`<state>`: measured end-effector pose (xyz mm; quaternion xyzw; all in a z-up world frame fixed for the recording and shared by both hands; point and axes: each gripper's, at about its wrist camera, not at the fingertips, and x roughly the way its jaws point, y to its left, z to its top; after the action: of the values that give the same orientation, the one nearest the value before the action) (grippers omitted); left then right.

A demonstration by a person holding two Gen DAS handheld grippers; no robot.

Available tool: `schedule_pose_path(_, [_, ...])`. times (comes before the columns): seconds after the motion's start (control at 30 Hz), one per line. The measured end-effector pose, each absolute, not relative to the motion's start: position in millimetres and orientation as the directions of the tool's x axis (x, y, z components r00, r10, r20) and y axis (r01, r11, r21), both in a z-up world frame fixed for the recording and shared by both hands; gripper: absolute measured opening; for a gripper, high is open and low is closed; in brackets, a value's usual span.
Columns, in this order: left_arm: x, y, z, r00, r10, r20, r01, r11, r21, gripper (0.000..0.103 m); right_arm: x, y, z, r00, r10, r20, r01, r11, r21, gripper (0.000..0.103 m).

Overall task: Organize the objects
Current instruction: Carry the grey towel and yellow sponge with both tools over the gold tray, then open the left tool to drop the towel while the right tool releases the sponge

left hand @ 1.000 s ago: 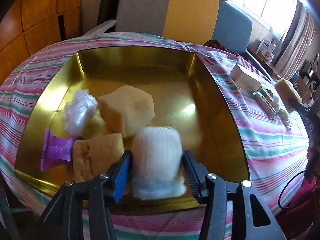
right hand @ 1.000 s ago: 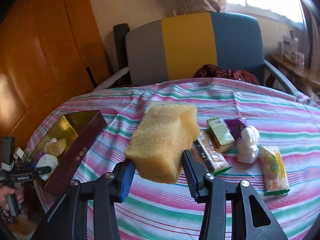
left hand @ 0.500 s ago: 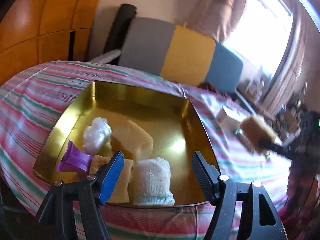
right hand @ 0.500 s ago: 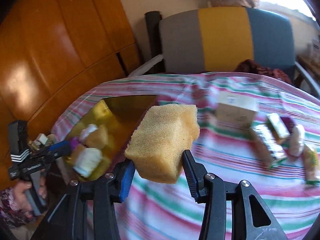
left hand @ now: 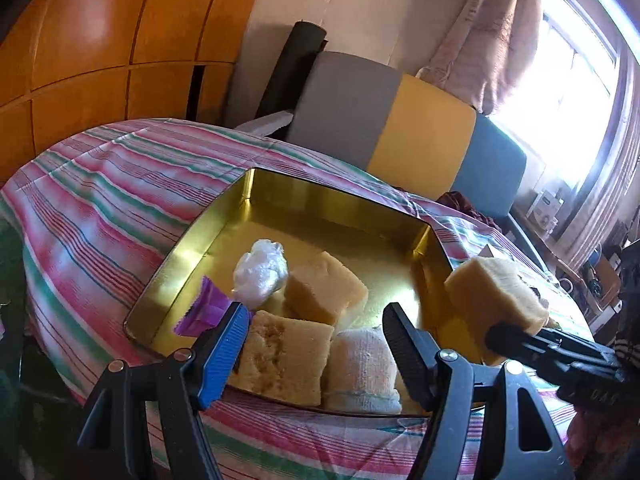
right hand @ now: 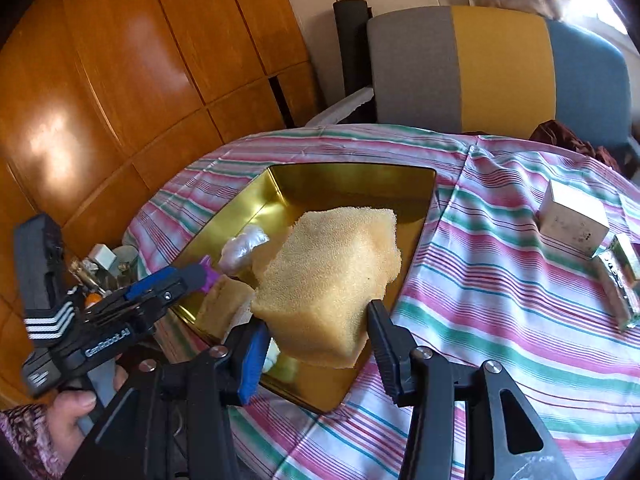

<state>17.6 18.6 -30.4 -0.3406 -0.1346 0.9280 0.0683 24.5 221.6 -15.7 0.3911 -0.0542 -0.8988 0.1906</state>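
From the left wrist, the left gripper stands with its fingers spread wide and nothing between the pads; it hangs over the near edge of the gold tray on the striped tablecloth. Seen through the gap between the fingers are a yellow sponge block just inside the blue pad and a white rolled cloth just inside the black finger, both lying on the tray floor and touching neither finger. Beyond the fingertips lie another sponge piece, a crumpled clear plastic bag and, just past the blue fingertip, a purple wrapper. To the right of the black finger, above the tray's right rim, the right gripper carries a large sponge. From the right wrist, the right gripper pinches that large sponge by its lower end, the blue pad on its left face and the black finger on its right, while the jaws are easing apart slightly; the block juts up and forward past the fingertips, over the tray. Left of the blue pad the left gripper reaches in over the tray, with a hand on its handle. Far right of the black finger, a white box and a packet lie on the cloth.
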Motion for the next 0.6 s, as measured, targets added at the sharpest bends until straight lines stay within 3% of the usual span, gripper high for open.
schedule_pose_path(0.27, [16, 10, -35, -0.742, 0.227, -0.631, -0.017, -0.947, -0.321, 0.071, 15, 200, -33, -0.606, -0.313, -0.732, 0.292, -0.943, 0.162, 0.050])
schedule_pose_path(0.37, [17, 8, -36, -0.744, 0.220, -0.631, -0.004, -0.946, -0.325, 0.071, 18, 199, -35, -0.607, -0.312, -0.731, 0.298, -0.942, 0.154, 0.059])
schedule_pose_path(0.5, [17, 8, -35, -0.745, 0.225, -0.628, -0.006, -0.943, -0.332, 0.071, 27, 202, -28, -0.642, -0.328, -0.693, 0.304, -0.939, 0.162, 0.081])
schedule_pose_path(0.6, [18, 11, -35, -0.744, 0.233, -0.626, -0.018, -0.944, -0.330, 0.071, 34, 203, -23, -0.658, -0.343, -0.670, 0.324, -0.932, 0.159, 0.081])
